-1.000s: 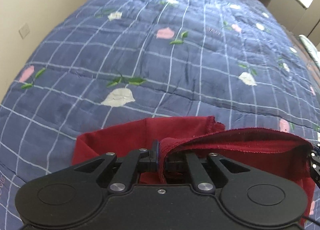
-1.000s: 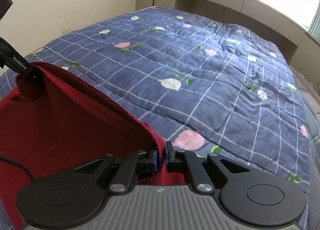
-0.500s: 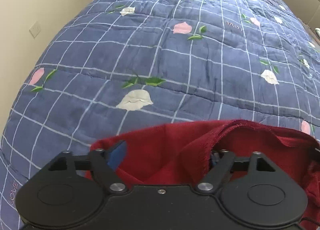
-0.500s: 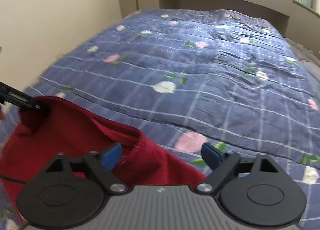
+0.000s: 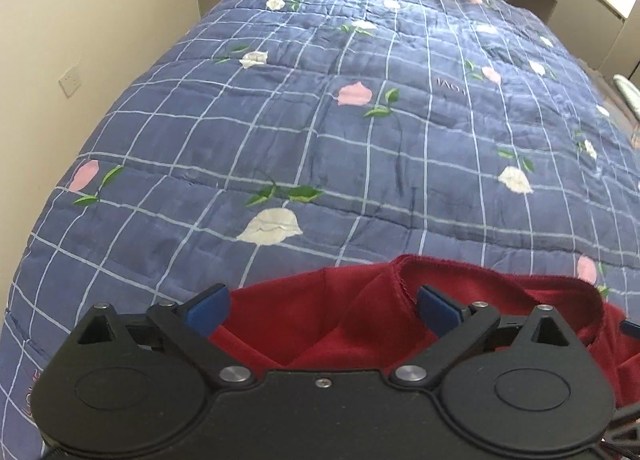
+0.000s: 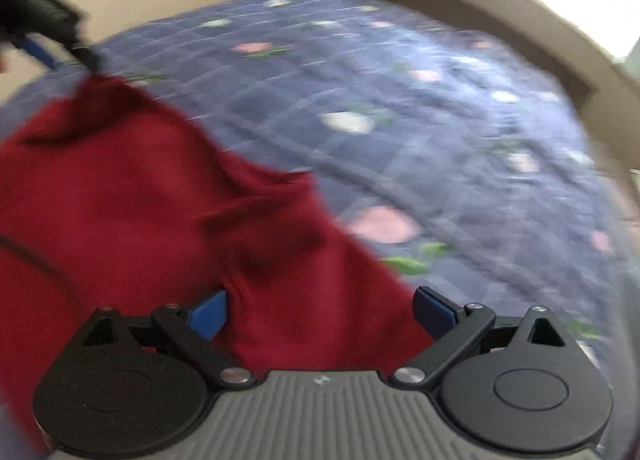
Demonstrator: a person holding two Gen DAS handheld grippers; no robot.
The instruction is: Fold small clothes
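A dark red garment (image 5: 340, 324) lies rumpled on the blue quilt at the near end of the bed, with a raised folded edge. My left gripper (image 5: 322, 306) is open, jaws wide apart, just above the cloth and holding nothing. In the right wrist view the same red garment (image 6: 160, 199) spreads over the lower left. My right gripper (image 6: 322, 308) is open over its near edge, holding nothing. The left gripper (image 6: 44, 23) shows at the top left of that blurred view, by the garment's far corner.
The blue checked quilt (image 5: 360, 119) with pink and white flowers covers the bed. A beige wall (image 5: 80, 39) with a socket runs along the left. A headboard ledge (image 6: 500, 19) and window lie at the far end.
Both grippers were shut on the garment's edge and holding it up a second ago. Both have opened and let go, and the cloth has dropped onto the quilt. The right view is now moving.
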